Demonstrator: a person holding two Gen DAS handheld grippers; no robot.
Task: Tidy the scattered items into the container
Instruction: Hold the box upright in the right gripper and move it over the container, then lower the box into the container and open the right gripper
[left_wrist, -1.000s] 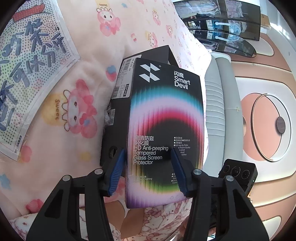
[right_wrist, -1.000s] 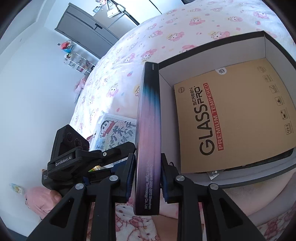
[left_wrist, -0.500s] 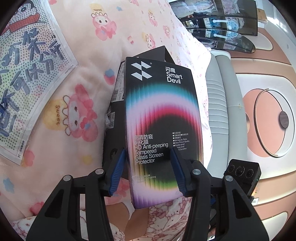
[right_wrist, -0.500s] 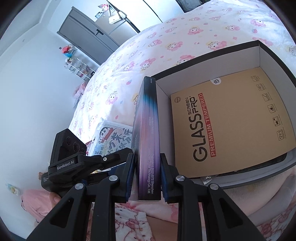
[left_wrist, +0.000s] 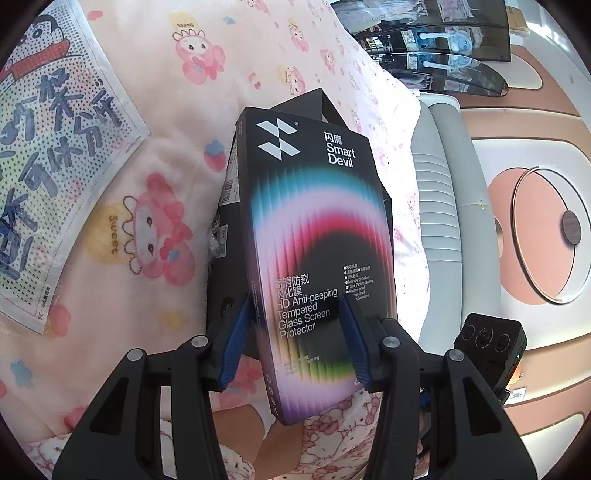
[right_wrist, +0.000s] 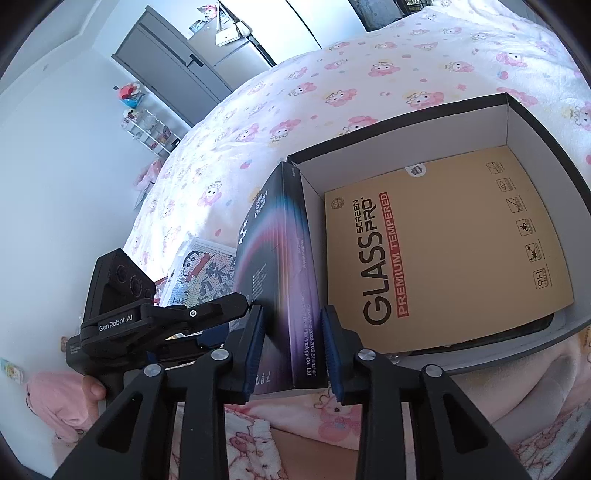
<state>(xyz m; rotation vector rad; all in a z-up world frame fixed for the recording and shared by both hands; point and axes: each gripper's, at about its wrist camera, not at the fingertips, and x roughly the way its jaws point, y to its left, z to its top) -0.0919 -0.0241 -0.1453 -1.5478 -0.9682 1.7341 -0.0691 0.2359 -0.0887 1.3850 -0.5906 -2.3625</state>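
A black Smart Devil screen protector box (left_wrist: 317, 258) with a rainbow print stands on edge, leaning against the outer left wall of the open dark cardboard container (right_wrist: 543, 129); it also shows in the right wrist view (right_wrist: 284, 280). My right gripper (right_wrist: 291, 350) has its blue pads on both sides of the box, now with a small gap on the right. My left gripper (left_wrist: 295, 339) is open, its pads around the box's lower part. A tan GLASS screen protector pack (right_wrist: 443, 251) lies flat inside the container.
A cartoon bead-art sheet (left_wrist: 48, 147) lies on the pink cartoon bedspread (left_wrist: 147, 229), left of the container; it also shows in the right wrist view (right_wrist: 203, 273). A grey padded headboard (left_wrist: 439, 221) runs along the right. A wardrobe (right_wrist: 177, 66) stands far behind.
The Smart Devil box has tilted from upright to leaning with its face showing in the right wrist view. The right jaws have widened around it. The container looks closer.
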